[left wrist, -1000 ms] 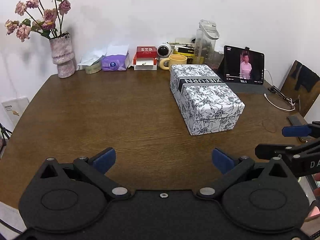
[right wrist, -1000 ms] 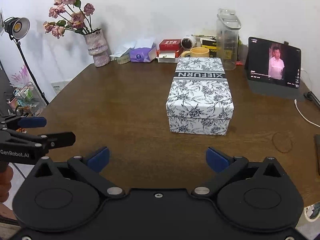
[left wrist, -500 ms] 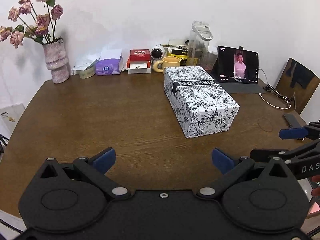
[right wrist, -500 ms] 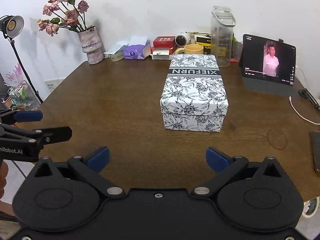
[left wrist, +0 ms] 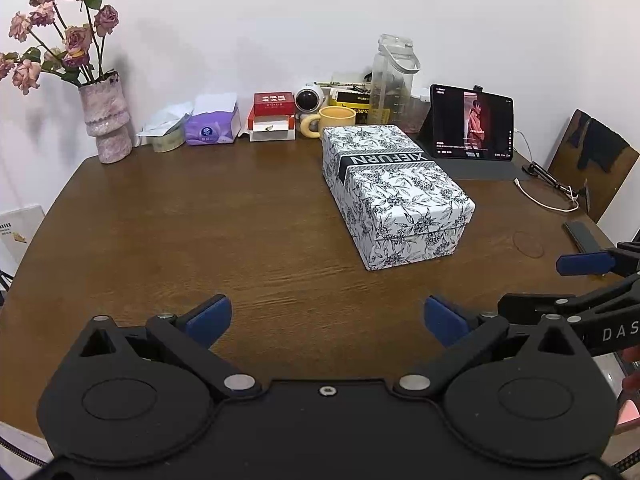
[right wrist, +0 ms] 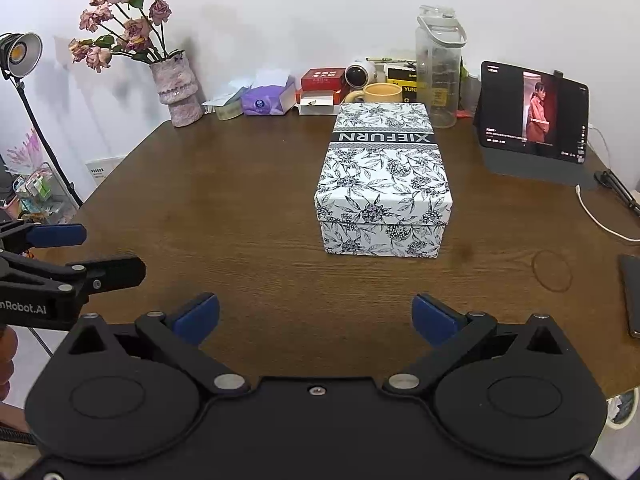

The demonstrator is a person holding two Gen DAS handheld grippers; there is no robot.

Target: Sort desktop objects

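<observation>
Grippers: left gripper (left wrist: 326, 318) and right gripper (right wrist: 316, 314) both spread, empty.
Box: lidded floral box (right wrist: 383, 184) mid-table (right wrist: 224, 208), ahead.
Risk: I could nudge box into yellow mug (right wrist: 382, 93) behind.

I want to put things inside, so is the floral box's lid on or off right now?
On. The floral box is shut: its lid sits flush, the seam line running around near the base.

The left gripper (left wrist: 326, 316) and right gripper (right wrist: 316, 314) are side by side, level and pointing forward, each with blue-padded jaws spread wide and empty, and part of a hand (right wrist: 6, 360) grips the left one.
</observation>
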